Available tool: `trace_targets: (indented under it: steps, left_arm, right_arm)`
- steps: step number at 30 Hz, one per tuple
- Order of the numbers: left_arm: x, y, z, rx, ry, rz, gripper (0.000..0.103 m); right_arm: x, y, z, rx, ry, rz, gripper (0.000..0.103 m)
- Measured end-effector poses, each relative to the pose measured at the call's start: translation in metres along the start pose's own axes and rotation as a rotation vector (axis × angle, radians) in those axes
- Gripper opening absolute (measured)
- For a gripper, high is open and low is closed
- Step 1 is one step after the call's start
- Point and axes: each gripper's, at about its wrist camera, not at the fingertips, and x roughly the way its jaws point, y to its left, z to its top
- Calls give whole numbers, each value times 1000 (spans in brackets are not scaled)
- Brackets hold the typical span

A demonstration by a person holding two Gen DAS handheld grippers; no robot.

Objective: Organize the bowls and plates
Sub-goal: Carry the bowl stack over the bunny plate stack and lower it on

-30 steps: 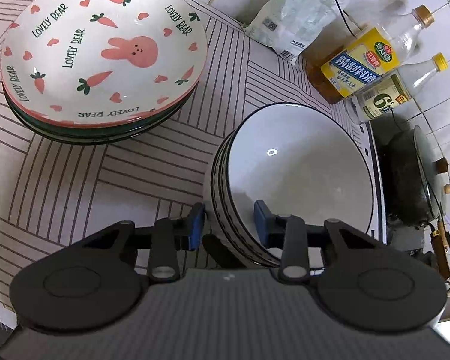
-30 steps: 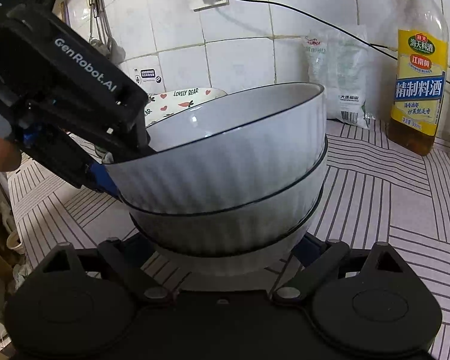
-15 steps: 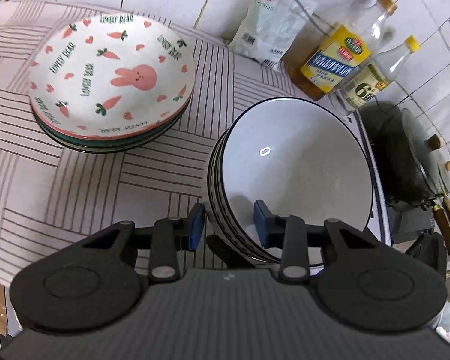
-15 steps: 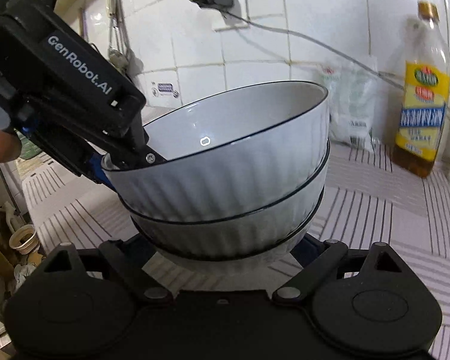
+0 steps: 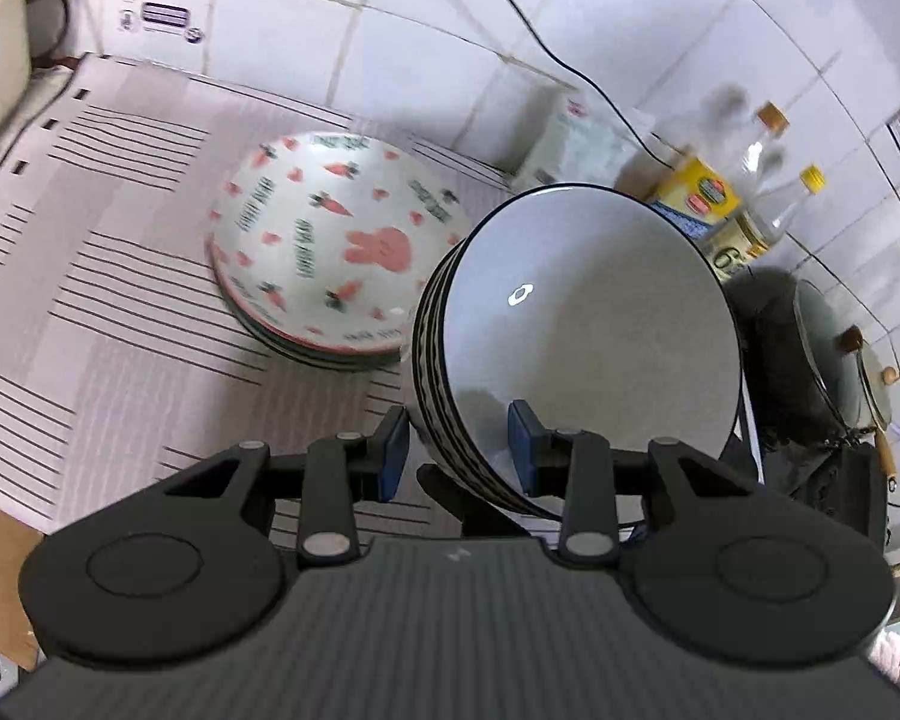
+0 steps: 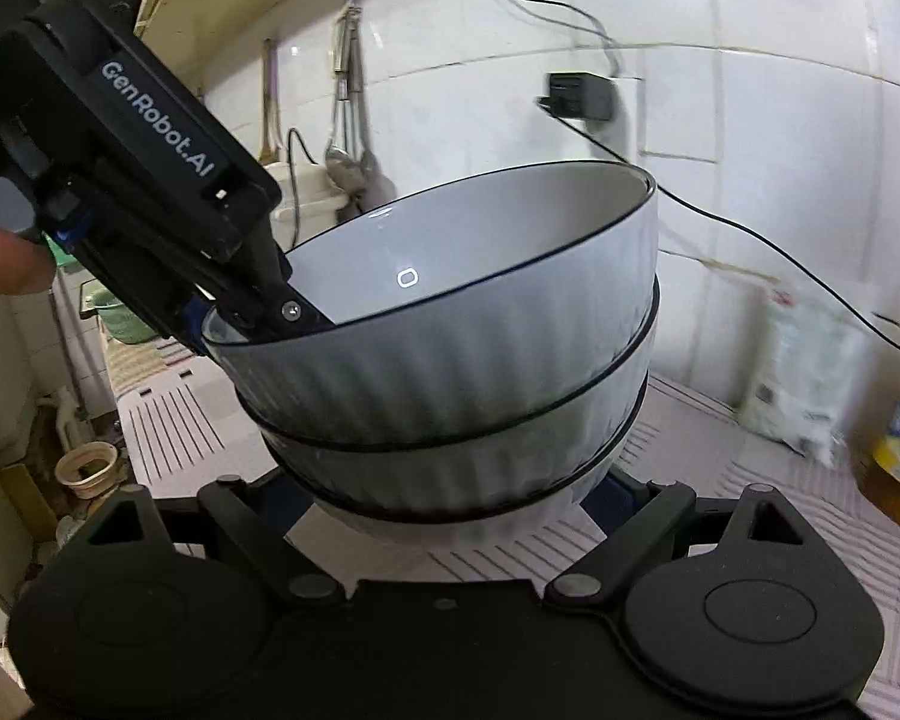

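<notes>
Looking along the left tongs (image 5: 455, 450), the blue pads stood partly closed across the near rim of the stack of white bowls (image 5: 594, 324), one pad outside the ribbed wall and one inside the top bowl, so the rim was pinched to keep the nested stack from slipping apart. The stack hung tilted above the striped bench (image 5: 120, 276), clear of its surface, near the bench's right edge. Behind it, toward the back wall, the stack of rabbit plates (image 5: 330, 246) sat on the bench, already gathered in one pile. Bottles (image 5: 744, 204) and a dark wok (image 5: 810, 354) crowded the right end, which probably explained carrying the bowls high. From the right wrist view, the right tongs (image 6: 450, 498) stood wide under the lowest bowl, a finger to each side of its base; whether the pads pressed it could not be told, since the bowl hid them. They seemed placed as a cradle for the weight while the left tongs, entering from the upper left, steadied the rim.
</notes>
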Motion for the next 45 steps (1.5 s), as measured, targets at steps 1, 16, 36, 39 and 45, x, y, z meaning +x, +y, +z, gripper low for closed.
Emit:
trace_targets:
  steps: [1, 16, 36, 39, 45]
  left_arm:
    - [-2, 5, 4, 0, 1, 5, 34]
    - [21, 68, 79, 107, 77, -35, 34]
    - [113, 94, 127, 236, 216, -93, 34]
    - [116, 95, 126, 231, 220, -87, 34]
    - [118, 96, 126, 202, 209, -79, 34]
  right_arm:
    - [6, 3, 4, 2, -5, 5, 95]
    - [86, 19, 32, 55, 16, -80, 95]
    - [153, 2, 11, 162, 111, -265, 95]
    - [158, -1, 10, 155, 124, -266, 95]
    - [160, -4, 8, 160, 122, -265, 95]
